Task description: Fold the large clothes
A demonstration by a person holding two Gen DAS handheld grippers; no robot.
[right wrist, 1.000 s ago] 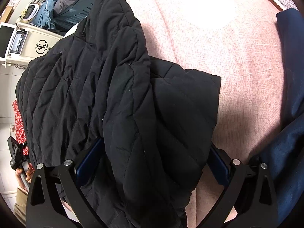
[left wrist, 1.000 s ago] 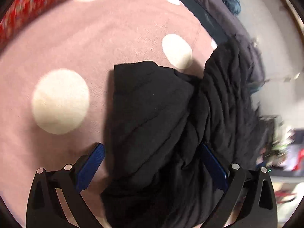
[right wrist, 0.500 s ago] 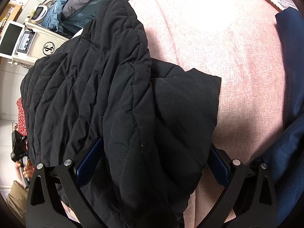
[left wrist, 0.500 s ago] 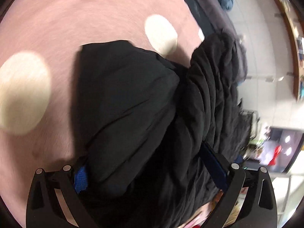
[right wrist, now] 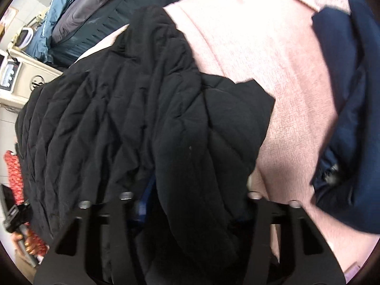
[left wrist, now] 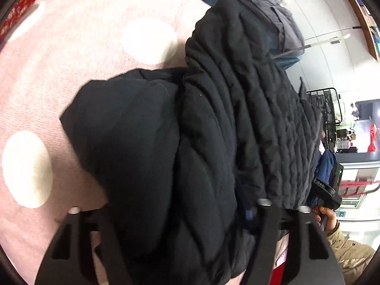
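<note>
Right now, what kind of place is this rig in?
Probably a clothing shop or laundry workroom, not a home: a black quilted jacket lies on a pink polka-dot cloth-covered table, more jackets are piled behind, and a red dress on display stands across the room.

My left tool (left wrist: 175, 216) shows as matte black plastic — two flat arms with slotted cut-outs, each topped by round silver screw heads. A sliver of blue pad (left wrist: 249, 213) peeks out on its right finger. My right tool (right wrist: 190, 201) is built the same: black slotted arms, silver screw heads in pairs, a strip of blue pad (right wrist: 144, 197) on the left finger. In the left camera's lower right corner I see my right hand (left wrist: 326, 216) on a black handle with a small green light, and a tan, padded sleeve (left wrist: 349, 251) behind it — creased at the cuff.
</note>
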